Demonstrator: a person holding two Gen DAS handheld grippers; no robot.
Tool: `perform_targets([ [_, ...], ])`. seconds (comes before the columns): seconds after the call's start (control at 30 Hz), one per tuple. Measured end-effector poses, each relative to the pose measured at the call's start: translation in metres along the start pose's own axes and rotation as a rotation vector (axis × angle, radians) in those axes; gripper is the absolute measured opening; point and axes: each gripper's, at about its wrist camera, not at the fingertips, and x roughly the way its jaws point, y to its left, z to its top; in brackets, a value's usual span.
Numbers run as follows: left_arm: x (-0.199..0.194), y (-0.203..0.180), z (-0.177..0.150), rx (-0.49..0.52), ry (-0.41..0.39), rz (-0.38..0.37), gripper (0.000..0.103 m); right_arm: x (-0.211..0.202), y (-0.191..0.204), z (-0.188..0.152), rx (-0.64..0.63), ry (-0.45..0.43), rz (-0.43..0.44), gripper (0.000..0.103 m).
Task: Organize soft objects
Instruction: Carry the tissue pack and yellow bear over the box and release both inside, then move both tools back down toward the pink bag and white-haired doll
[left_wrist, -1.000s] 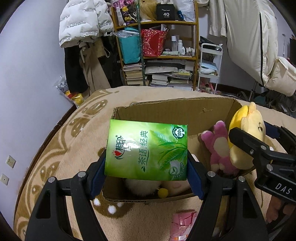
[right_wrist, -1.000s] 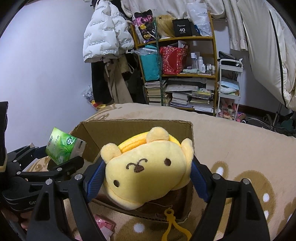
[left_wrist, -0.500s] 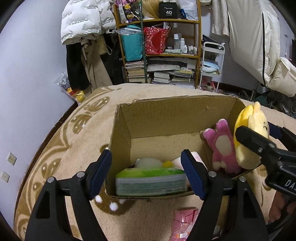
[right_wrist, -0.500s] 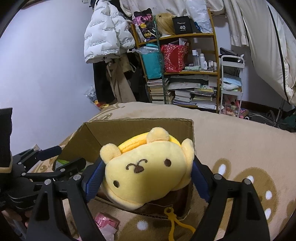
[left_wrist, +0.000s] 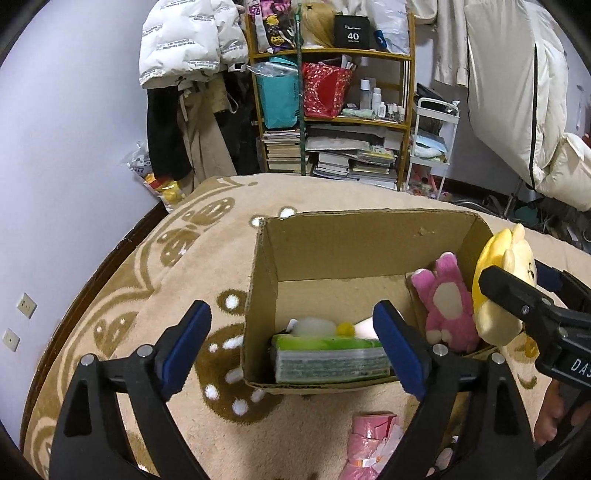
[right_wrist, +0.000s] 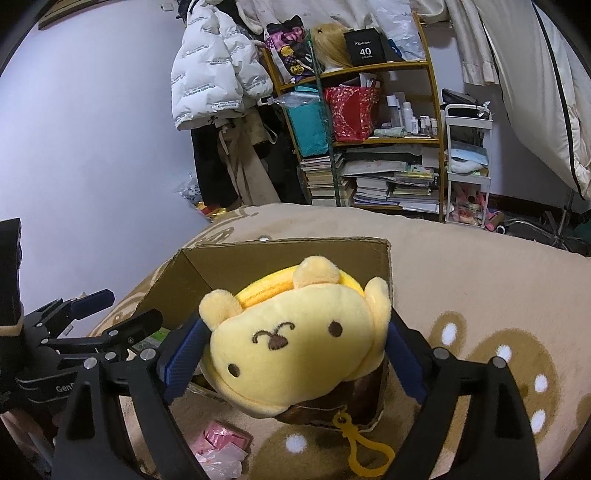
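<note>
An open cardboard box (left_wrist: 354, 240) stands on the beige rug. Inside lie a green tissue pack (left_wrist: 328, 360) against the near wall, a white plush (left_wrist: 314, 326) behind it and a pink plush (left_wrist: 447, 302) at the right. My left gripper (left_wrist: 291, 347) is open and empty, just above the box's near edge. My right gripper (right_wrist: 295, 347) is shut on a yellow bear plush (right_wrist: 299, 343) and holds it over the box's right near corner (right_wrist: 369, 402). The plush also shows in the left wrist view (left_wrist: 498, 288).
A pink packet (left_wrist: 369, 443) lies on the rug (left_wrist: 147, 295) in front of the box; it also shows in the right wrist view (right_wrist: 221, 446). A cluttered shelf (left_wrist: 332, 110) and hanging coats stand behind. A wall runs along the left.
My left gripper opened and let go of the green tissue pack, which dropped into the box against the near wall. The right gripper still holds the yellow plush, nearly unmoved.
</note>
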Motion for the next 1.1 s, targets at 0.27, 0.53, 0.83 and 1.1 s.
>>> perform_targets([
  [0.27, -0.006, 0.004, 0.000, -0.009, -0.007, 0.020, 0.095, -0.003, 0.000, 0.002, 0.012, 0.000, 0.015, 0.099],
  [0.53, -0.009, 0.006, -0.002, -0.008, -0.006, 0.029, 0.095, -0.009, 0.007, 0.003, -0.011, -0.006, 0.022, 0.103],
  [0.83, -0.028, 0.008, -0.006, -0.016, 0.038, 0.016, 0.095, -0.042, 0.008, 0.005, -0.013, -0.024, -0.009, 0.103],
  [1.1, -0.058, 0.005, -0.020, -0.017, 0.085, -0.007, 0.095, -0.075, 0.002, -0.004, 0.048, 0.003, -0.023, 0.103],
])
